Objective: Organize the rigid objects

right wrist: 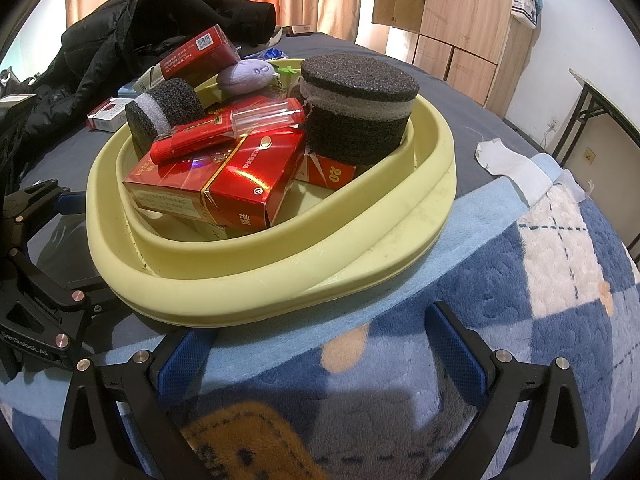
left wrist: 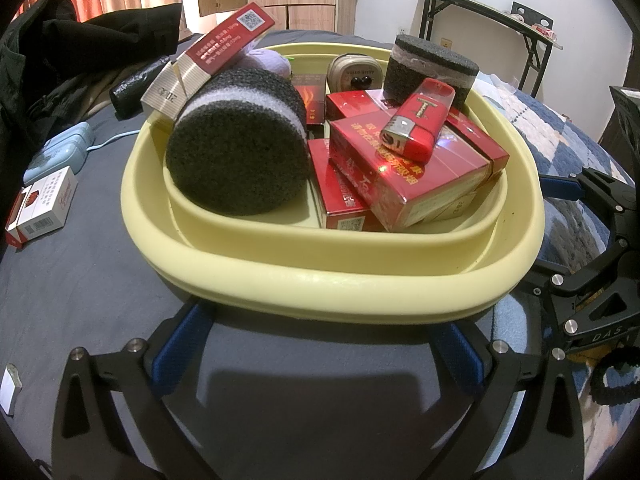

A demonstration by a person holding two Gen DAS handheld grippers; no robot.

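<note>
Left wrist view: the left gripper (left wrist: pixel 320 356) is seen with fingers spread wide, nothing pinched. The yellow basin (left wrist: pixel 332 292) is set just ahead of the fingertips on the dark sheet (left wrist: pixel 80 280), its near rim right above the blue pads (left wrist: pixel 180 344). Inside, ahead and to the left, a dark foam roll (left wrist: pixel 236 144) is laid on its side. A red box (left wrist: pixel 228 40) is propped tilted on top of that roll. Ahead and to the right, red cigarette packs (left wrist: pixel 404 168) are stacked loosely, with a red lighter (left wrist: pixel 420 120) lying on the top one. A second foam cylinder (left wrist: pixel 430 70) is stood upright at the far right of the basin. A white cigarette pack (left wrist: pixel 40 208) is lying on the sheet, far left, well apart from the basin. The right gripper (left wrist: pixel 560 188) is visible at the right edge, near the basin's side.

Right wrist view: the right gripper (right wrist: pixel 320 356) is likewise spread, empty, over the blue plaid blanket (right wrist: pixel 520 300). The basin (right wrist: pixel 280 296) is just ahead, resting partly on the blanket edge. The upright foam cylinder (right wrist: pixel 356 108) is seen ahead, at the far side of the basin. The lighter (right wrist: pixel 224 130) is lying on the packs (right wrist: pixel 224 184). A black jacket (right wrist: pixel 120 40) is piled far ahead-left. The left gripper (right wrist: pixel 64 200) is visible at the left edge, beside the basin; whether it touches cannot be told.
</note>
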